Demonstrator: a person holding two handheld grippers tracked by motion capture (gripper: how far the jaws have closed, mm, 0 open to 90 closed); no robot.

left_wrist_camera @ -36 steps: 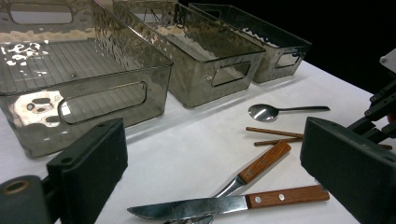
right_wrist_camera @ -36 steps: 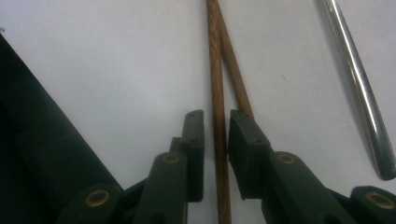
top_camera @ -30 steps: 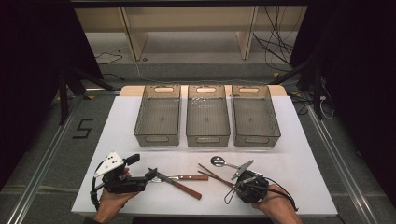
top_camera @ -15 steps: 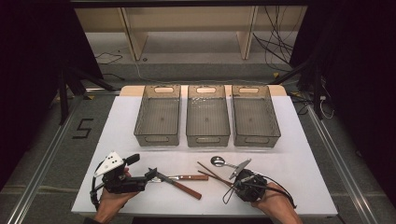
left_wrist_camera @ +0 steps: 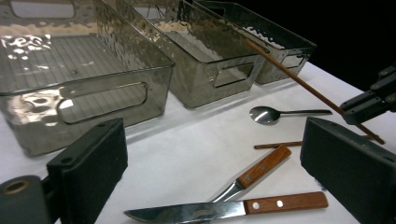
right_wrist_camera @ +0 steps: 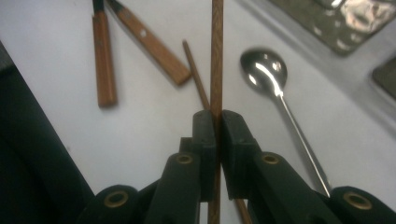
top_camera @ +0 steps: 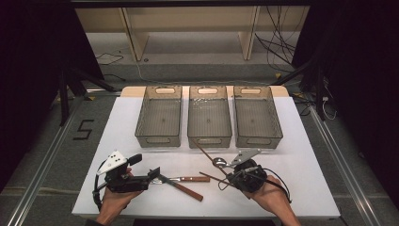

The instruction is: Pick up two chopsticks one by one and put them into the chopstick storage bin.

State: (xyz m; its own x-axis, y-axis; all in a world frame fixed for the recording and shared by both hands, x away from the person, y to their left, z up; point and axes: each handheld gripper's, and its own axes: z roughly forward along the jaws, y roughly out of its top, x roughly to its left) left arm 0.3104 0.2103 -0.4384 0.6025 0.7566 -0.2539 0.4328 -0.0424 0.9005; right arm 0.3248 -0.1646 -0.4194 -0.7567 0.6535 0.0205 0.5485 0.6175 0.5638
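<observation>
white surface (top_camera: 301, 155), three smoked translucent bins in a row at its far half: left bin (top_camera: 159, 117), middle bin (top_camera: 209, 117), right bin (top_camera: 257, 117), each with a cut-out handle slot in the end walls. just short of the bins, cutlery near the front edge: wooden-handled knife (left_wrist_camera: 224, 210), wooden-handled fork (left_wrist_camera: 254, 171) crossing close beside it, metal spoon (left_wrist_camera: 275, 114), and a brown chopstick lying flat (left_wrist_camera: 280, 144) near the spoon.

right tongs (right_wrist_camera: 216, 122) closed on a second chopstick (right_wrist_camera: 217, 51), pinched between the two black pads and running straight out past the tips; from above, lifted at a slant off the surface with its far end pointing toward the gap between the left and middle bins. right hand (top_camera: 273, 195) wrapped around the tool body, cable looping beside it.

left tongs (left_wrist_camera: 212, 172) spread wide, nothing between the pads, knife and fork lying on the surface just ahead of them, not touching as far as can be told. left hand (top_camera: 113, 202) at the front left corner, grey three-cornered plate on top of the tool.

black "5" (top_camera: 83, 129) marked on the grey floor left of the surface. no readable brand or label on the bins, cutlery or tools. pale wooden shelving (top_camera: 188, 28) and loose cables (top_camera: 277, 42) on the floor beyond the far edge.
</observation>
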